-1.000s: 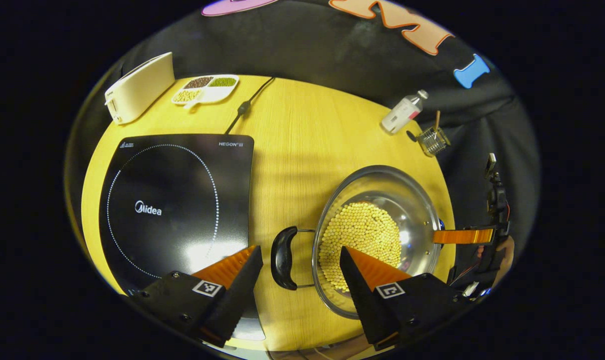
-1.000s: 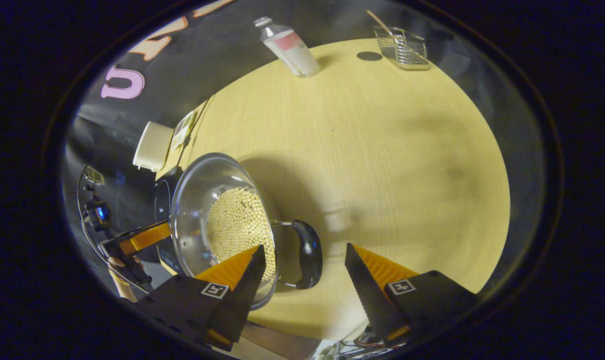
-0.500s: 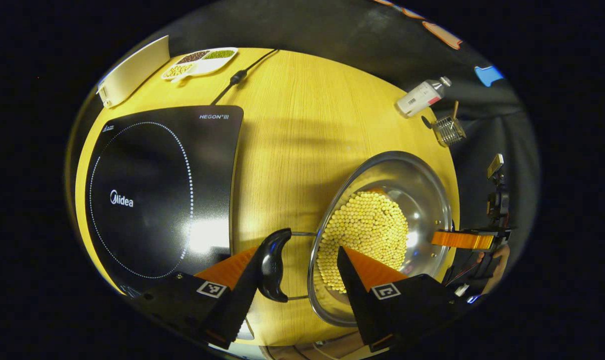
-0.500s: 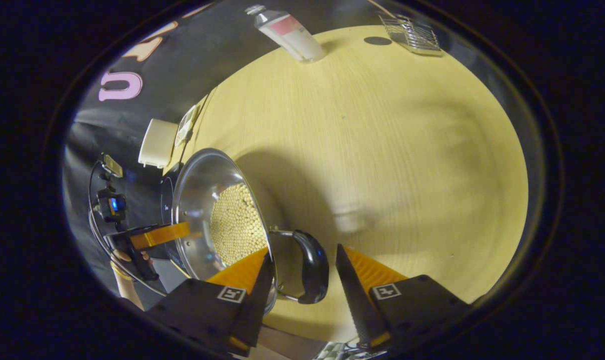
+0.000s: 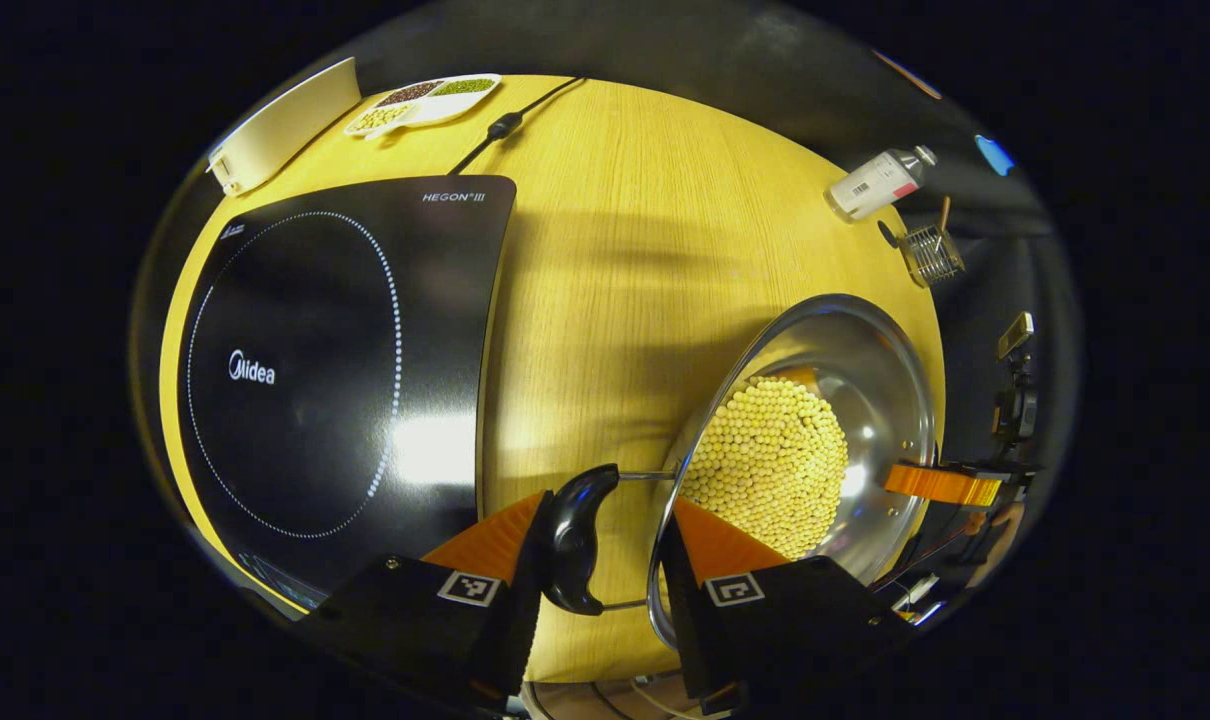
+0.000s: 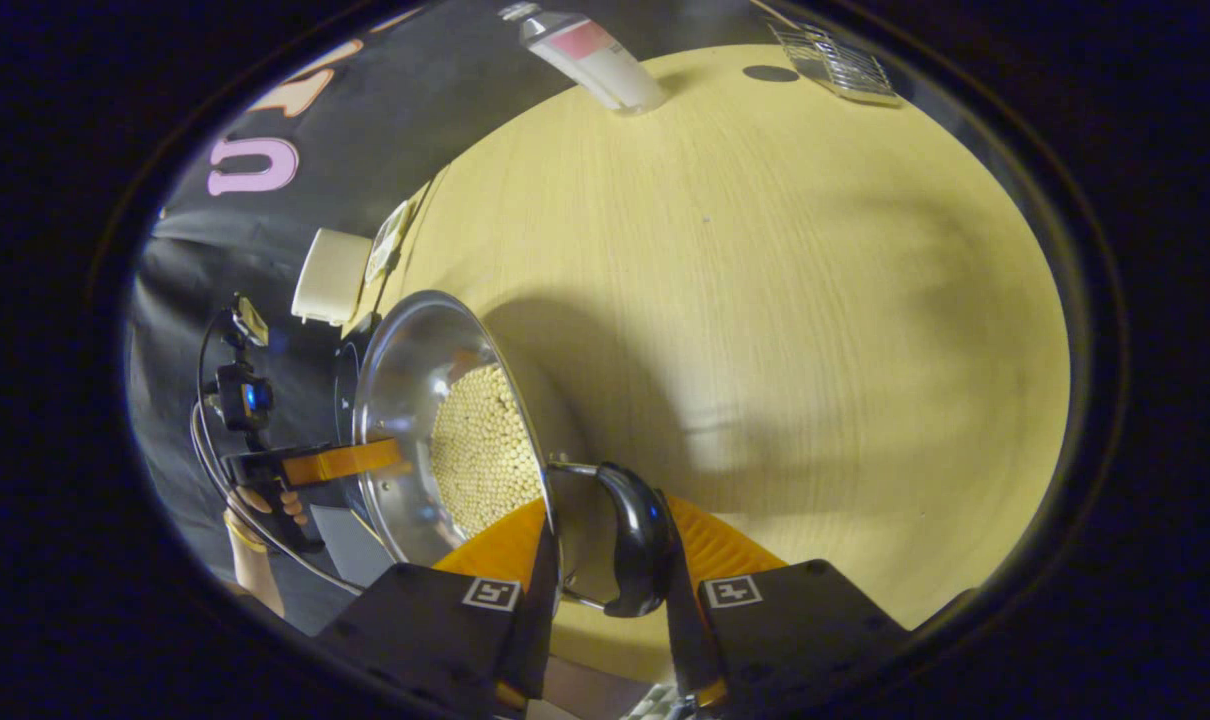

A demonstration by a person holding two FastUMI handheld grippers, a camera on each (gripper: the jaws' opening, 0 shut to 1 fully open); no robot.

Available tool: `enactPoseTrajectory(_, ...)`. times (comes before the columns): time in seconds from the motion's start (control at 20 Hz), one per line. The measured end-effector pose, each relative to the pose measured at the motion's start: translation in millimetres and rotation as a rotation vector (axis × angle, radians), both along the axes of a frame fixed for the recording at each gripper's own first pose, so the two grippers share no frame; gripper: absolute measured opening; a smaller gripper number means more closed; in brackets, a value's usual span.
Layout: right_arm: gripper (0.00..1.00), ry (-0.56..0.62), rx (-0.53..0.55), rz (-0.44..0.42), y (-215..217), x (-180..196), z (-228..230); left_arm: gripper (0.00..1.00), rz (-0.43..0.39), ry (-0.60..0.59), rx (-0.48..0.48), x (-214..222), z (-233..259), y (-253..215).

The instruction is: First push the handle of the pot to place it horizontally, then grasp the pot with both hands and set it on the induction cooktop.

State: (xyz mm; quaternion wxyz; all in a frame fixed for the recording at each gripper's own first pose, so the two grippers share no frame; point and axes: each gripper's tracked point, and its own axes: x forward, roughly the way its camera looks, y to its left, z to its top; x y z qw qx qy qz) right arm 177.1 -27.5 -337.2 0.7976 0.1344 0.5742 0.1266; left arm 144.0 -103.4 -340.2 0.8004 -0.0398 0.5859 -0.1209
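Steel is what the pot [image 5: 815, 440] is made of, and it is seen on the wooden desk [image 5: 605, 280], filled with pale yellow beans [image 5: 770, 465], beside the black induction cooktop [image 5: 335, 350] and apart from it. In the left gripper view, the left gripper [image 5: 600, 575] is narrowed around one black loop handle [image 5: 577, 538]: one finger lies against the handle's outer side, the other is set inside the rim over the beans. In the right gripper view, the right gripper [image 6: 605, 580] is likewise narrowed around the opposite black handle [image 6: 637, 540], one finger inside the rim, the other against the handle's outer face. Whether either pair of fingers is pressed firmly cannot be told. At the desk's far edge a plastic bottle [image 5: 880, 182], a wire basket [image 5: 930, 253], a divided tray [image 5: 425, 98] of grains and a white appliance [image 5: 285, 125] are seen.
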Motion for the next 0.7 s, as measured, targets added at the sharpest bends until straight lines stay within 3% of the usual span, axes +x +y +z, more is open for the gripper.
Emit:
enactPoseTrajectory(0.25, 0.46, 0.041, 0.03, -0.015, -9.4, -37.7, 14.6, 0.62, -0.026, 0.0, 0.009, -28.9, 24.8, -3.9)
enactPoseTrajectory(0.3, 0.52, 0.049, 0.036, -0.021, -9.4, -44.0, 16.7, 0.59, -0.028, 0.002, 0.008, -35.8, 29.5, -3.9)
enactPoseTrajectory(0.4, 0.52, 0.06, 0.048, -0.026, -9.2, -59.5, 20.6, 0.59, -0.031, 0.007, 0.008, -48.9, 39.5, -2.1)
enactPoseTrajectory(0.7, 0.52, 0.057, 0.072, -0.014, 9.2, -95.2, 33.4, 0.59, -0.029, 0.016, 0.02, -77.4, 58.6, 18.6)
